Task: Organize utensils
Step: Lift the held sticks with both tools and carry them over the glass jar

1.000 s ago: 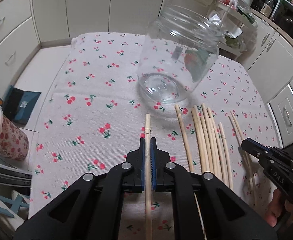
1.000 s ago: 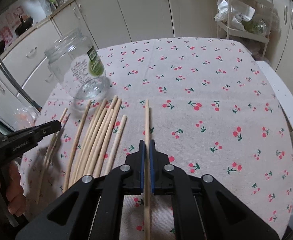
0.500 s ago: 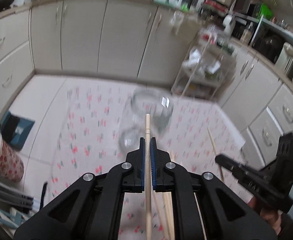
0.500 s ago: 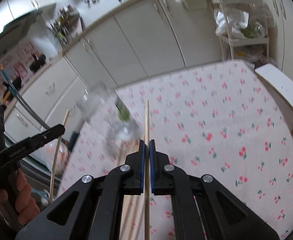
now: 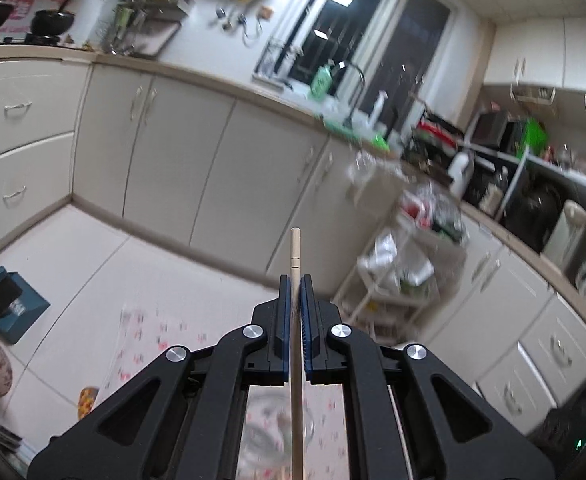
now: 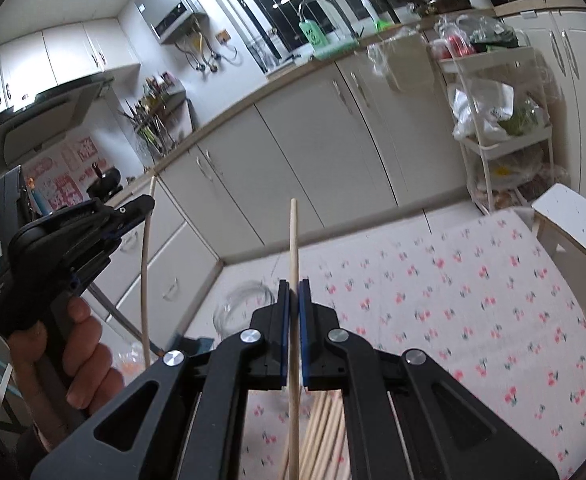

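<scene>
Evidently the task was barely begun: my left gripper was clamped on one chopstick, my right gripper on another, both raised above the glass jar, which looked empty. A bundle of chopsticks remained on the tabletop.

In the left wrist view the glass jar is a blur behind the tongs' arms, its rim and base impossible to trace, and the held chopstick runs out of the bottom edge. The rack by the cabinets is smeared, its contents unreadable. In the right wrist view the loose chopsticks on the surface are mostly covered by the tongs and cut off below
</scene>
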`<state>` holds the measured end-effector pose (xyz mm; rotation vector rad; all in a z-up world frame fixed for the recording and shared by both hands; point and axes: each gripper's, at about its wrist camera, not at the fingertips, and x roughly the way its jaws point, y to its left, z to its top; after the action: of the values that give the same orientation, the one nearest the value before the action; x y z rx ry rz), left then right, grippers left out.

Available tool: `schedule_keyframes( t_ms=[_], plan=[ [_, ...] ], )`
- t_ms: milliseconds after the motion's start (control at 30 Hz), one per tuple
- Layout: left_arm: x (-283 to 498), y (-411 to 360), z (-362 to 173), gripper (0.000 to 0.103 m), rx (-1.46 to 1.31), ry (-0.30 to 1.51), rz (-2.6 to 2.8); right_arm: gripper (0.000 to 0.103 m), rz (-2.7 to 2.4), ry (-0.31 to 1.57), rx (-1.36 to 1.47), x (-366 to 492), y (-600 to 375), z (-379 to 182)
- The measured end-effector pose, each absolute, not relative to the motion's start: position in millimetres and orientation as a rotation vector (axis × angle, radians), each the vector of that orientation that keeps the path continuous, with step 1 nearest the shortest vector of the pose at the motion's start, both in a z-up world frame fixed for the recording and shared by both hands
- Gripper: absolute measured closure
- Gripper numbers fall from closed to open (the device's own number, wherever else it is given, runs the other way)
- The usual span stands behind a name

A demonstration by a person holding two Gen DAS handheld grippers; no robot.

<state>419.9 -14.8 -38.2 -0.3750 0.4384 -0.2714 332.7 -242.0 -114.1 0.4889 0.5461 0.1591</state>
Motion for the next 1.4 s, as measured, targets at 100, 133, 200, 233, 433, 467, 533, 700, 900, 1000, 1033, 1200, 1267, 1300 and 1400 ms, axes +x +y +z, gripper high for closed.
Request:
schedule_keyframes(
  t_ms=[100, 133, 200, 233, 433, 467, 533, 700, 900, 1000, 1033, 1200, 1267, 1300, 1400],
  plan=[
    [432.9, -15.8, -34.3, 0.098, -0.403, 0.394, -0.247, 0.098, 0.166, 0.524, 0.502, 346.2, -242.4, -110.9],
    [435.6, -15.6, -33.9, 0.098, -0.41, 0.381, -0.241, 0.098, 0.169, 0.517, 0.504, 350.3, -242.3, -110.0],
    [444.5, -16.3, -33.2, 0.098, -0.429, 0.352, -0.22, 0.098, 0.174, 0.506, 0.511, 357.9, -242.0, -109.4],
    [448.4, -17.1, -34.4, 0.098, -0.438, 0.342, -0.215, 0.098, 0.176, 0.505, 0.514, 360.0, -240.8, -109.6],
    [465.2, -30.0, -51.7, 0.098, -0.428, 0.305, -0.159, 0.098, 0.171, 0.493, 0.523, 373.4, -240.1, -117.4],
    [467.1, -32.2, -55.5, 0.098, -0.423, 0.306, -0.155, 0.098, 0.169, 0.491, 0.522, 374.9, -240.1, -118.7],
    [470.5, -36.1, -65.7, 0.098, -0.411, 0.31, -0.143, 0.098, 0.165, 0.488, 0.527, 379.0, -241.4, -121.7],
    [466.6, -39.3, -90.0, 0.098, -0.38, 0.31, -0.124, 0.098, 0.161, 0.484, 0.529, 386.5, -242.9, -123.7],
    [454.8, -43.5, -110.0, 0.098, -0.332, 0.322, -0.129, 0.098, 0.161, 0.465, 0.533, 394.7, -240.2, -119.9],
    [447.1, -43.8, -120.4, 0.098, -0.31, 0.346, -0.135, 0.098, 0.161, 0.449, 0.54, 402.0, -237.5, -116.1],
    [444.3, -42.2, -124.0, 0.098, -0.305, 0.357, -0.14, 0.098, 0.163, 0.442, 0.544, 405.4, -236.0, -114.5],
    [431.3, -36.7, -129.7, 0.098, -0.274, 0.383, -0.167, 0.098, 0.173, 0.409, 0.551, 419.4, -224.5, -105.6],
    [424.8, -35.5, -132.1, 0.098, -0.255, 0.393, -0.191, 0.098, 0.178, 0.392, 0.556, 425.1, -218.2, -101.9],
    [423.0, -35.9, -132.2, 0.098, -0.242, 0.4, -0.204, 0.098, 0.178, 0.38, 0.556, 427.6, -215.1, -100.2],
    [414.7, -35.3, -132.8, 0.098, -0.205, 0.408, -0.228, 0.098, 0.178, 0.356, 0.555, 434.1, -208.1, -99.9]
  ],
)
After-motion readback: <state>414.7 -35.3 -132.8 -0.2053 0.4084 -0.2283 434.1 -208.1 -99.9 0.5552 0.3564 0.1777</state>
